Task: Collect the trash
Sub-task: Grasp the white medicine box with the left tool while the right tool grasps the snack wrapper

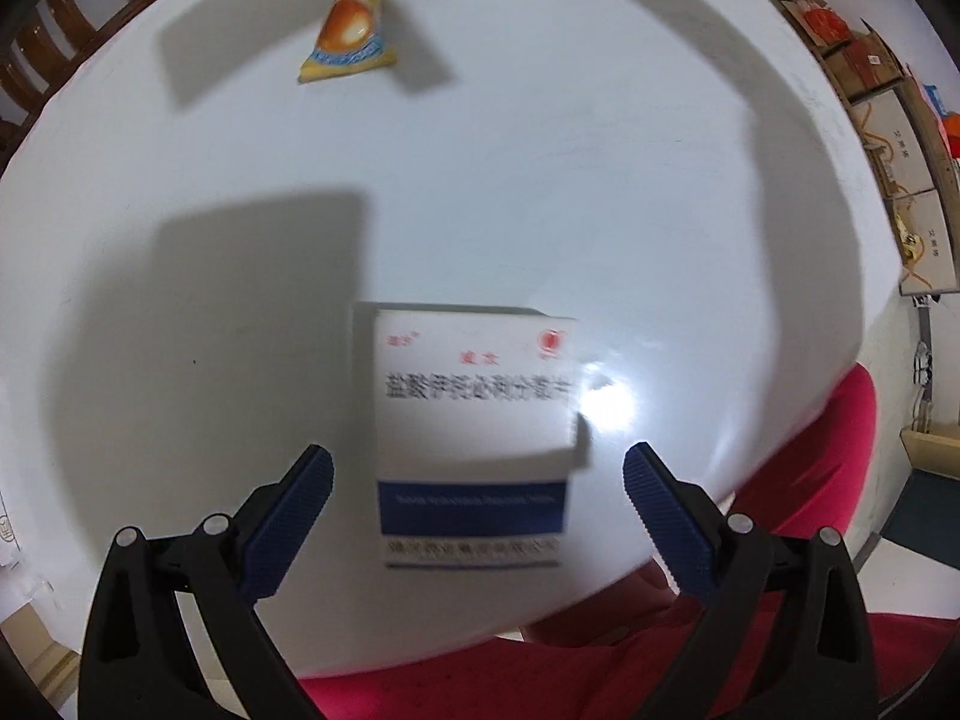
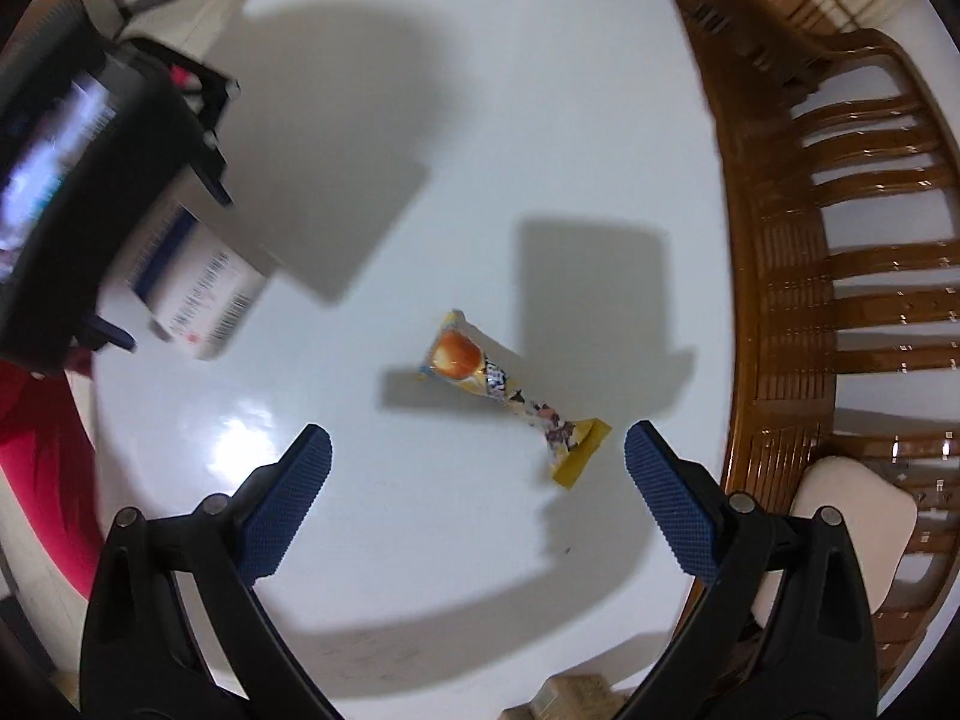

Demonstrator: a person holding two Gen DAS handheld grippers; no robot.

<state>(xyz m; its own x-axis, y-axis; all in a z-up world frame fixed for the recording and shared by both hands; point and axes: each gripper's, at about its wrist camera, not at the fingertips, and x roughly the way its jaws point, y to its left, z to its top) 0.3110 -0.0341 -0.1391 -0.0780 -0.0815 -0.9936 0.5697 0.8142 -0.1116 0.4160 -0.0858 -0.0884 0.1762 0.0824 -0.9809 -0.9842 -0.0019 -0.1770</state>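
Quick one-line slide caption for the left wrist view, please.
Open left gripper hovers around a white-and-blue medicine box on the white round table, with a yellow snack wrapper lying farther away.

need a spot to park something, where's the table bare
Most of the white table is bare: the wide stretch between the medicine box and the snack wrapper, and the far side past the wrapper. It is tight only near the box, where the left gripper hovers.
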